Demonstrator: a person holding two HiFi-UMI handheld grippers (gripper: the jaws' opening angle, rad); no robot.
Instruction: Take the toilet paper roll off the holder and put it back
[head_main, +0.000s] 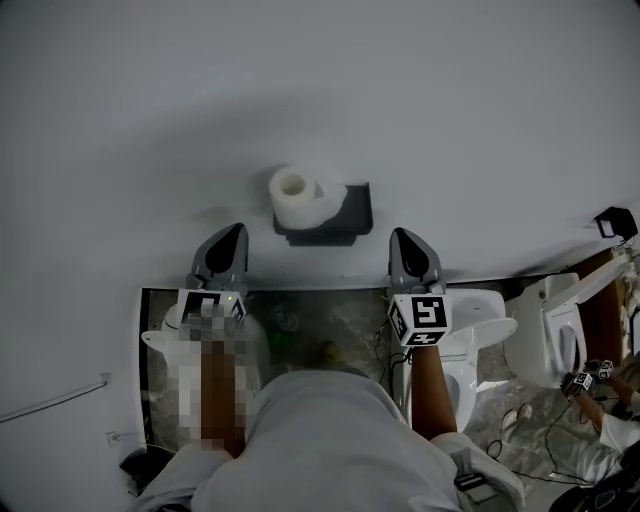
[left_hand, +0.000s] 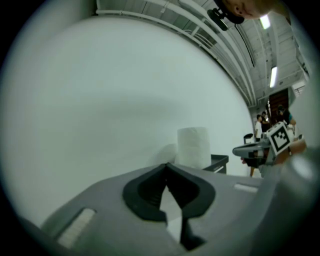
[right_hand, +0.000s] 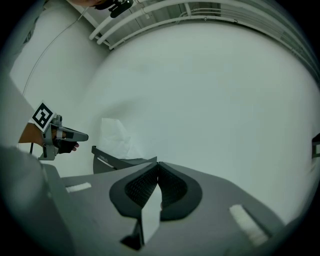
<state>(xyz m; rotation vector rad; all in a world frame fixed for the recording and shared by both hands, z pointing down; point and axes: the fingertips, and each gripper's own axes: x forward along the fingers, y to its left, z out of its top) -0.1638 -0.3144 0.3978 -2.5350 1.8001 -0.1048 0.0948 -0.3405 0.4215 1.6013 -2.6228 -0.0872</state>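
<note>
A white toilet paper roll (head_main: 296, 198) sits on a dark wall-mounted holder (head_main: 340, 222) on the white wall. My left gripper (head_main: 231, 236) is below and left of the holder, its jaws shut with nothing between them. My right gripper (head_main: 404, 240) is below and right of the holder, also shut and empty. From the left gripper view the roll (left_hand: 192, 146) stands upright ahead to the right, beyond the closed tips (left_hand: 166, 165). The right gripper view has the roll (right_hand: 114, 137) and the holder (right_hand: 117, 163) ahead to the left of its closed tips (right_hand: 157, 164).
White toilets (head_main: 478, 335) stand on the marbled floor below me, one more (head_main: 551, 335) further right. A person (head_main: 610, 395) with other grippers is at the right edge. A cable (head_main: 55, 400) runs along the wall at the left.
</note>
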